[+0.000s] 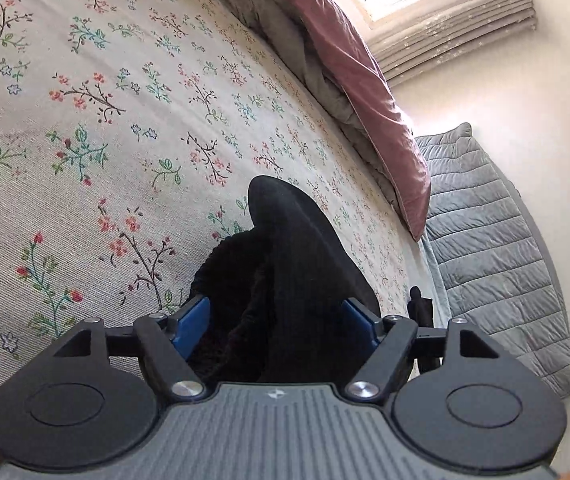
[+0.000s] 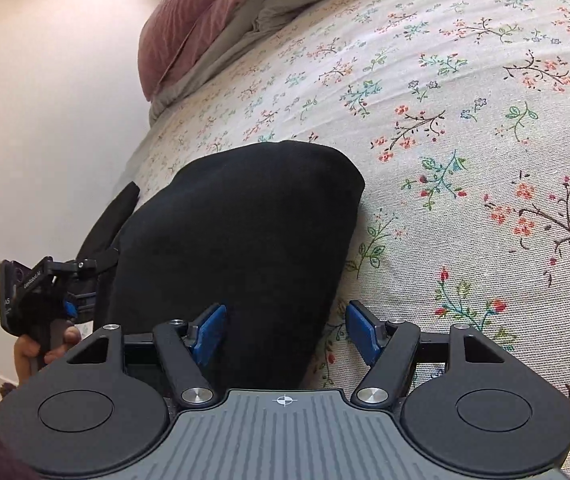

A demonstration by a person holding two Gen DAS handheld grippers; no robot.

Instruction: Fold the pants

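The black pants [image 2: 241,232] lie folded in a thick bundle on the floral bedspread [image 2: 465,160] near the bed's edge. In the left wrist view the pants [image 1: 285,264] bunch up between the blue pads, and my left gripper [image 1: 275,320] stands open around the cloth. My right gripper [image 2: 285,332] is open too, its left pad over the pants' near edge and its right pad over the bedspread. The left gripper also shows in the right wrist view [image 2: 45,292], held by a hand beside the pants.
A pink duvet [image 1: 357,68] over grey bedding is piled at the head of the bed. A grey quilted blanket [image 1: 493,248] lies beyond the bed's edge below a radiator [image 1: 457,36]. A white wall [image 2: 45,120] stands close to the bed's side.
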